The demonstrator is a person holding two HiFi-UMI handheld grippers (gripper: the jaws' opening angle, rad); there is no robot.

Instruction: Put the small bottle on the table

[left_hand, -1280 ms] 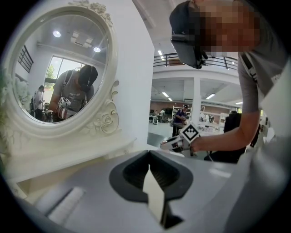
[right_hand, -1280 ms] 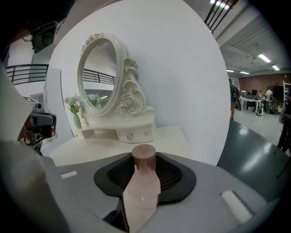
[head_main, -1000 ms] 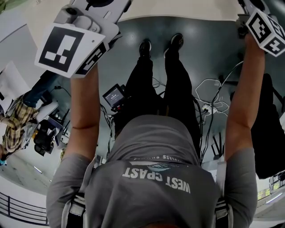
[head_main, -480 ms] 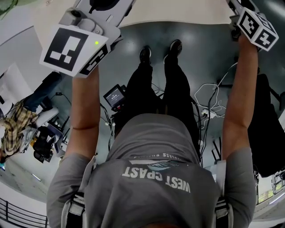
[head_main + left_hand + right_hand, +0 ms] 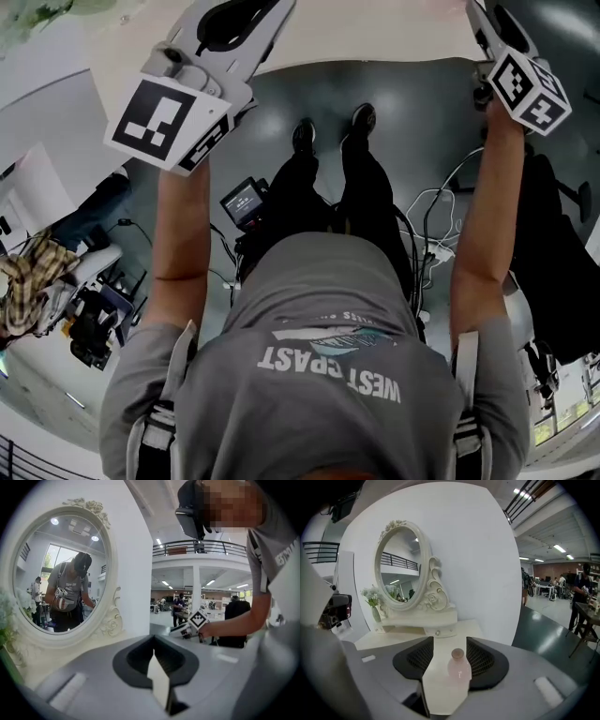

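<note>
- While the small bottle (image 5: 459,670) stands upright on the table (image 5: 454,626), the right gripper view shows it between the spread jaws of the right gripper (image 5: 450,643). The jaws have just been opening and neither pad presses on it, though it sits nearer the right-hand jaw.
- Risk, same view: a crooked pull-back would probably brush that near jaw against the bottle and tip it. It looks light and narrow-based, and the smooth top would let it slide or roll.
- Materials, same view:
  - Bottle: pale pink, frosted, with rounded shoulders and a round dusky cap.
  - Table top: cream, smooth, faintly glossy.
  - Jaw pads: black, mesh-textured, set in a matt grey body.
  - Behind: an oval mirror (image 5: 401,569) in a carved cream frame of scrolls and roses, with a vase of pale flowers (image 5: 372,603) beside it.
- Left gripper view: the left gripper (image 5: 153,641) has its jaws closed tip to tip, with nothing held; only a cream sliver shows beneath the tips. The carved mirror frame fills the left side. No bottle is in sight.
- Head view: both grippers reach over the cream table edge, and their marker cubes are black on white. The floor (image 5: 412,103) is dark and polished, with loose cables (image 5: 441,211) by the feet. The bottle is not visible here. Risk: a step back could catch those cables and jolt the hands.
</note>
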